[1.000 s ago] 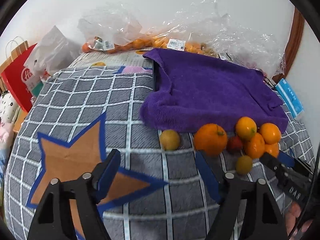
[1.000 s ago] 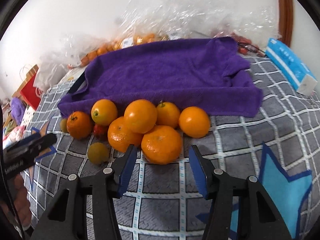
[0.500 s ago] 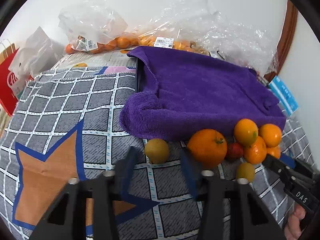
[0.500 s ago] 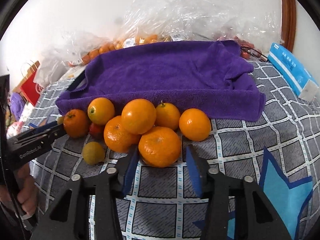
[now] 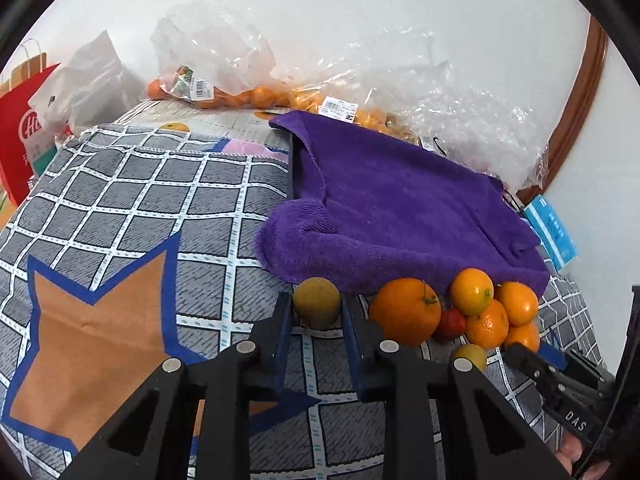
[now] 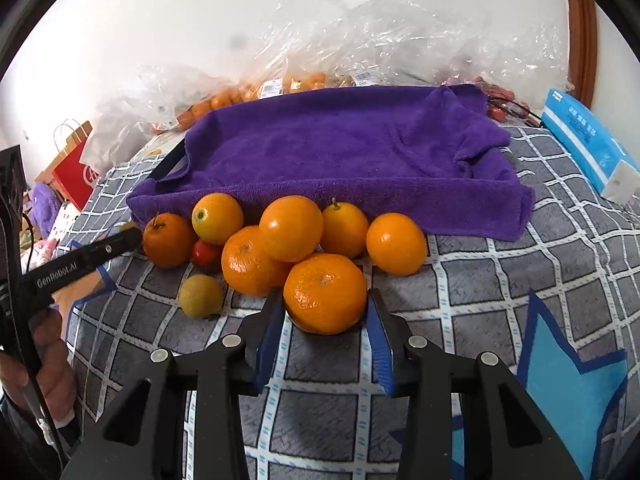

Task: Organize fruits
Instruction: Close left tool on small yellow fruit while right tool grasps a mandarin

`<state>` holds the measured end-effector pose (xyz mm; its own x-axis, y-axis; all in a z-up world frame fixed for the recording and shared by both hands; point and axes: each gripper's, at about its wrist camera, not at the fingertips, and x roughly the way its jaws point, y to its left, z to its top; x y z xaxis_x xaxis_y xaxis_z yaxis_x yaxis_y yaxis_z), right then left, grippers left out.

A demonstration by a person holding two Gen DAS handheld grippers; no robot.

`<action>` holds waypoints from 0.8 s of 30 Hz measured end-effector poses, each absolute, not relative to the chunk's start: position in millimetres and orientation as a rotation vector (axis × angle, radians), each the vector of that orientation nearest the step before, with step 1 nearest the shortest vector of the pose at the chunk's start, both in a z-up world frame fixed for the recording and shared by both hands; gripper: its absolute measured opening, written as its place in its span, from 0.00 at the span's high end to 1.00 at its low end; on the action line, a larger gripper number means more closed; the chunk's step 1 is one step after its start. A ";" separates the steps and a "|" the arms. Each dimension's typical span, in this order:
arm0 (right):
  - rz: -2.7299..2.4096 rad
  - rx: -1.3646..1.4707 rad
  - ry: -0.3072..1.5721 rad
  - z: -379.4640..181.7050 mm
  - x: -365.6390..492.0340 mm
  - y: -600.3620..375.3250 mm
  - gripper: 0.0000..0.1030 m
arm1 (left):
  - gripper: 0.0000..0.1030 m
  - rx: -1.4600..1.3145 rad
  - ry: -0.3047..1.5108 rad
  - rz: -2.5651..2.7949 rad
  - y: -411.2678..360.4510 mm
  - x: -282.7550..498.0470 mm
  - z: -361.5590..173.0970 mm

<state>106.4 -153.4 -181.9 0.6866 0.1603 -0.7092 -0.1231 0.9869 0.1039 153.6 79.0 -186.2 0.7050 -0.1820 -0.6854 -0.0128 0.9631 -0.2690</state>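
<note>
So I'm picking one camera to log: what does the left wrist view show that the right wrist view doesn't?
Only the left wrist view shows the left claw flanking a small yellowish fruit and the orange star patch. Only the right wrist view shows the right claw flanking a big mandarin and the blue star patch. Both show the purple towel and the red paper bag.

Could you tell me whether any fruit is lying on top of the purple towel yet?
No, the purple towel is bare, and the oranges sit on the checked cloth in front of it.

My left gripper [image 5: 312, 314] and right gripper [image 6: 326, 308] are both low and level, jaws narrowed.
</note>
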 end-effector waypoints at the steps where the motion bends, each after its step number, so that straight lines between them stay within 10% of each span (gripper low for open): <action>1: 0.151 0.046 0.801 -182.3 104.8 -153.5 0.61 | 0.77 -0.267 0.784 -0.096 79.5 153.2 -186.4; 24: 0.062 0.035 0.807 -184.7 96.8 -155.7 0.60 | 0.77 -0.265 0.814 -0.141 73.6 144.4 -188.8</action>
